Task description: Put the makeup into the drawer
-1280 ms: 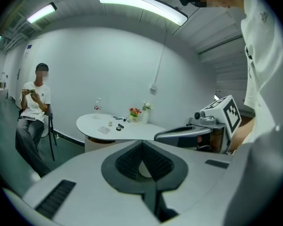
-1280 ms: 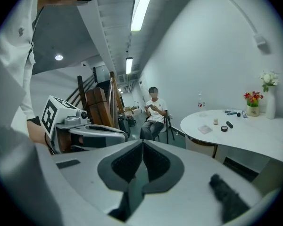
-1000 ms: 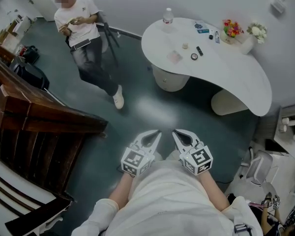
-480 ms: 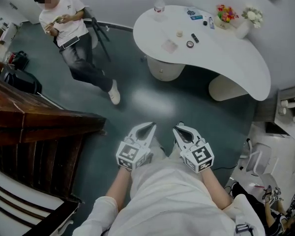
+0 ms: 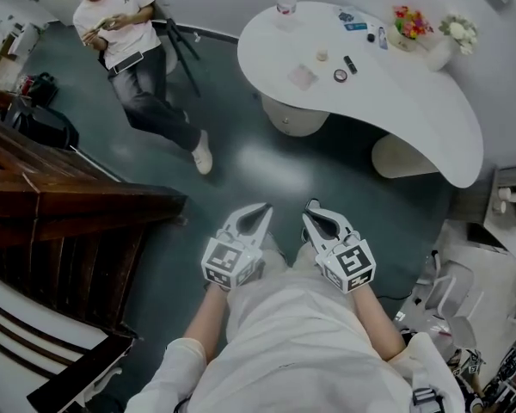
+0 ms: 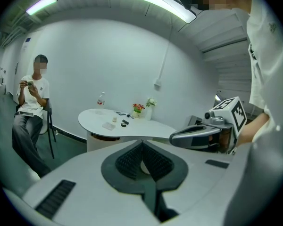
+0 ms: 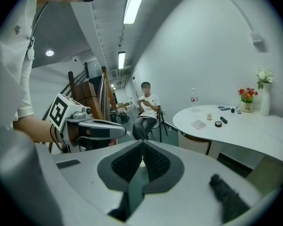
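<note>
Our left gripper and right gripper hover side by side, jaws pressed together, holding nothing. A wooden banister stands at our left. Across the dark floor, the makeup lies on the white table, its black tube lying diagonally. A seated person is far left.

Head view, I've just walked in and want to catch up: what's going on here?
The camera wearer stands away from the white table, holding the left gripper and right gripper side by side, both shut and empty. The makeup items lie on the table, untouched. A seated person is on a chair off to one side.
</note>
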